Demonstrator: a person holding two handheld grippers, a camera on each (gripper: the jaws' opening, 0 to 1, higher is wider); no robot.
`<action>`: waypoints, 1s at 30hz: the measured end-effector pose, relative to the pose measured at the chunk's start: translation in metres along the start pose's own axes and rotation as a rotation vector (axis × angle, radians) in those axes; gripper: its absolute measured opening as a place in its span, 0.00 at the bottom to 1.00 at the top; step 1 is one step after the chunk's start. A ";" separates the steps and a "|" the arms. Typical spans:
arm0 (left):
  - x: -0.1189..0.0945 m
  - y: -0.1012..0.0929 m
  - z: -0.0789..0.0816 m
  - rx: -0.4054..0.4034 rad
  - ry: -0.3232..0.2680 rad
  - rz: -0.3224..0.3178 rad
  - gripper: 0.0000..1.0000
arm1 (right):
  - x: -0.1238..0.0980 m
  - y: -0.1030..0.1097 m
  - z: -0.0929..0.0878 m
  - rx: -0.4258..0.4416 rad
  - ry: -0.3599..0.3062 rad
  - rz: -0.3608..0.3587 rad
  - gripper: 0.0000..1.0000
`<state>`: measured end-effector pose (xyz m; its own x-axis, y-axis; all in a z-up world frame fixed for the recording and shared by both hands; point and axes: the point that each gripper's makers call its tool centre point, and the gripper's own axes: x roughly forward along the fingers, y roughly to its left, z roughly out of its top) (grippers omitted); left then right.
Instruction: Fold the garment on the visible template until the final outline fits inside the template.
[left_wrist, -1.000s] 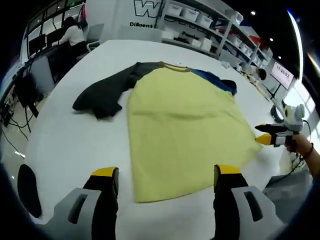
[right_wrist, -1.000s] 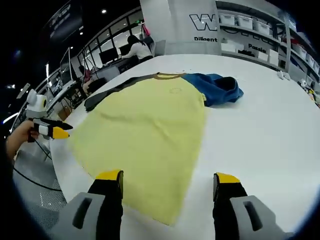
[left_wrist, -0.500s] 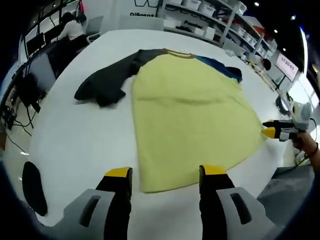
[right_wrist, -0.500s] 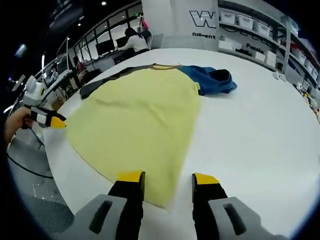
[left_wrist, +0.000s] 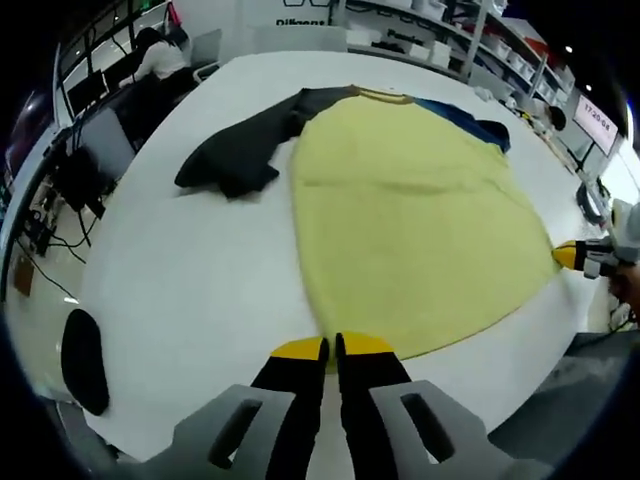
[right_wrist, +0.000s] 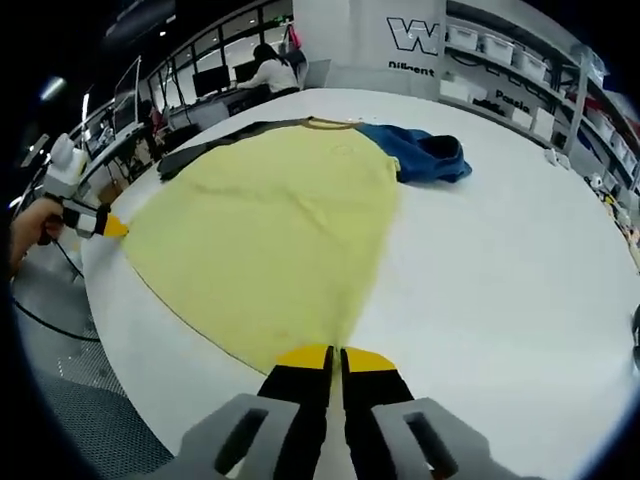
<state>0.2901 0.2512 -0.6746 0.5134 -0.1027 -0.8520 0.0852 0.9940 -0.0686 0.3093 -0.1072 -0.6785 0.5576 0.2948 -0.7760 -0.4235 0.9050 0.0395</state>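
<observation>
Garment (left_wrist: 410, 225), yellow body, dark sleeve (left_wrist: 240, 155) at 11 o'clock, blue sleeve (right_wrist: 425, 155) opposite, lies flat on white table (left_wrist: 170, 290). We judge it light, limp, prone to drag and wrinkle; best held at hem corners. Left gripper (left_wrist: 330, 350) jaws pressed together at near hem corner, apparently pinching it. Right gripper (right_wrist: 335, 358) likewise at other hem corner. No template outline that we can make out.

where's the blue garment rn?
In the right gripper view the blue garment lies bunched on the white table, touching the far right shoulder of the yellow shirt, near its collar.
</observation>
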 end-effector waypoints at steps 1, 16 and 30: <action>-0.001 0.000 -0.001 0.000 0.003 0.001 0.04 | -0.001 0.000 0.000 0.001 0.001 0.002 0.00; -0.012 0.005 -0.020 0.051 0.048 0.020 0.04 | -0.013 0.017 -0.017 -0.011 0.097 0.051 0.00; -0.022 0.013 -0.034 0.037 0.088 0.063 0.04 | -0.016 0.028 -0.024 -0.060 0.134 0.089 0.00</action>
<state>0.2515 0.2672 -0.6745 0.4415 -0.0349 -0.8966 0.0873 0.9962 0.0042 0.2711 -0.0937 -0.6801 0.4175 0.3258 -0.8483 -0.5110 0.8561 0.0773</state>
